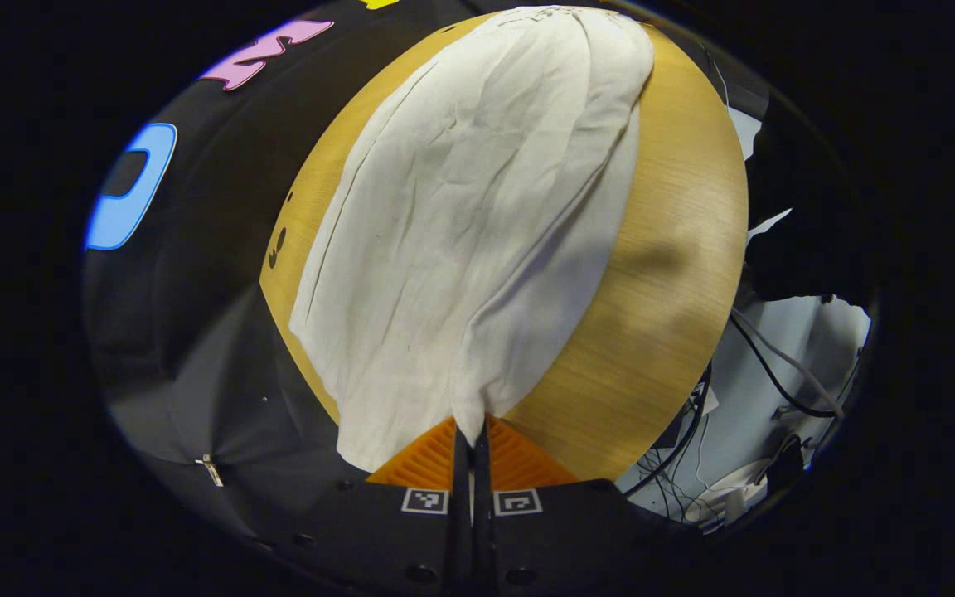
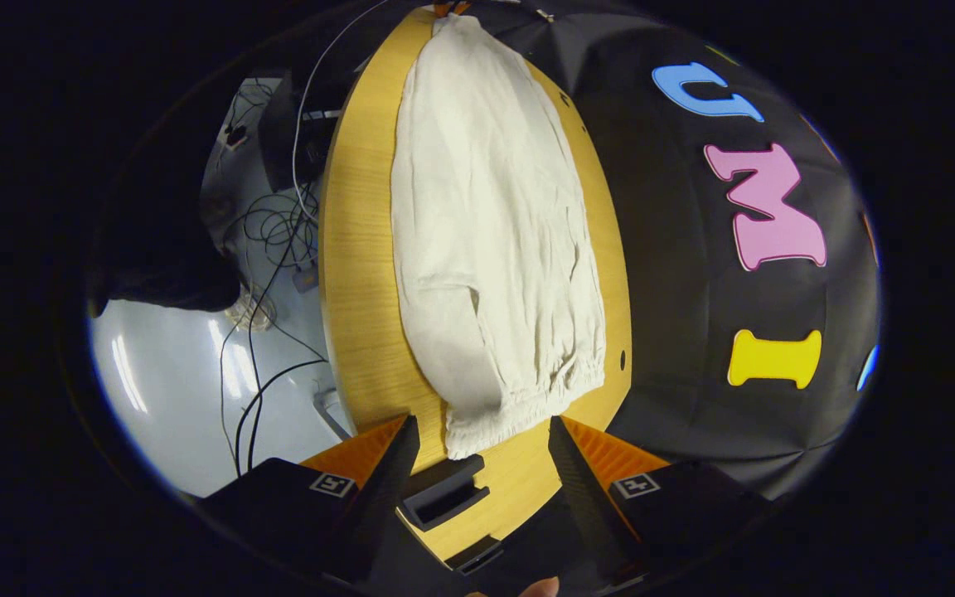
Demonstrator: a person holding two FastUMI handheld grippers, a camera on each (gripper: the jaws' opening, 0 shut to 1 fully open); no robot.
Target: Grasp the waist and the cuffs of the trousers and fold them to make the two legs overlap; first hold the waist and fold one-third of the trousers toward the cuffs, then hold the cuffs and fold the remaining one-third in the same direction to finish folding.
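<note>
We clamp the left tool (image 1: pixel 471 438) on the trousers (image 1: pixel 477 240) cuff to fold; our right tool (image 2: pixel 484 452) hovers apart near the waist.

Wooden table (image 2: pixel 361 249) against black cloth wall (image 2: pixel 676 249); pale glossy floor (image 2: pixel 162 390) beside it, strewn with cables (image 2: pixel 266 232).
</note>
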